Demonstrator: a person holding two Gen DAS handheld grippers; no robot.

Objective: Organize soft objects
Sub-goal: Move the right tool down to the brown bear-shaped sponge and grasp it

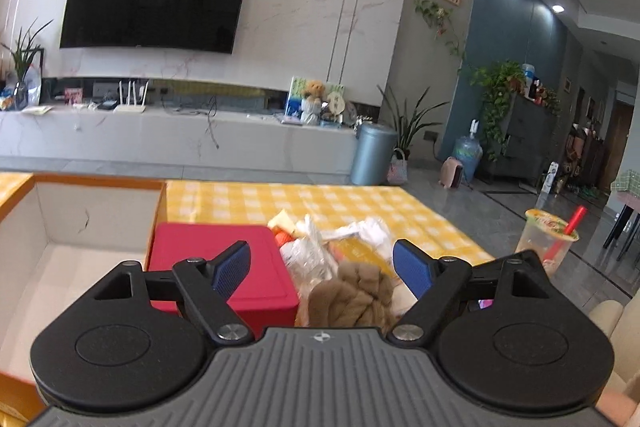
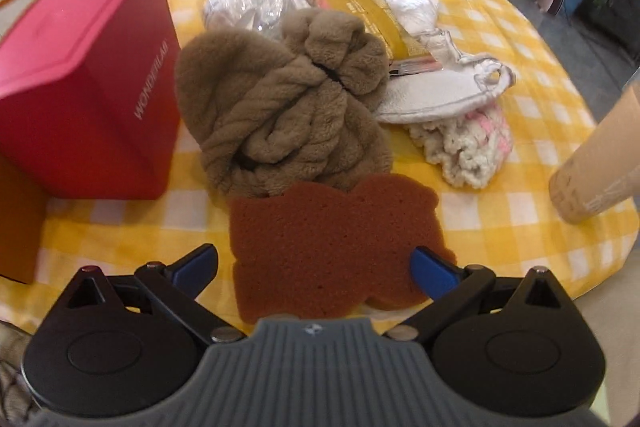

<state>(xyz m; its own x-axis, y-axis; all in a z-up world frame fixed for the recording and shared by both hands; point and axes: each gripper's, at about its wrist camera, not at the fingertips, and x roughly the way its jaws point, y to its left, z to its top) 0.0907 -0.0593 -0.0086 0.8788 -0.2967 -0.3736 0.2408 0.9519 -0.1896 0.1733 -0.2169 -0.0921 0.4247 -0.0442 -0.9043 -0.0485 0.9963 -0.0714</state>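
A pile of soft things lies on the yellow checked tablecloth (image 2: 500,219). A fluffy tan cloth (image 2: 288,107) sits in the middle, a flat brown sponge (image 2: 332,251) in front of it, a cream and pink knitted piece (image 2: 468,143) and a white padded cloth (image 2: 436,91) to its right. My right gripper (image 2: 314,269) is open, its fingers on either side of the sponge. My left gripper (image 1: 322,267) is open and empty, above the tan cloth (image 1: 352,295).
A red box (image 2: 84,87) stands left of the pile, also in the left wrist view (image 1: 216,247). An open orange-edged white box (image 1: 80,223) sits further left. Crumpled plastic bags (image 2: 248,3) and a yellow packet (image 2: 376,11) lie behind. A drink cup (image 1: 546,239) stands right.
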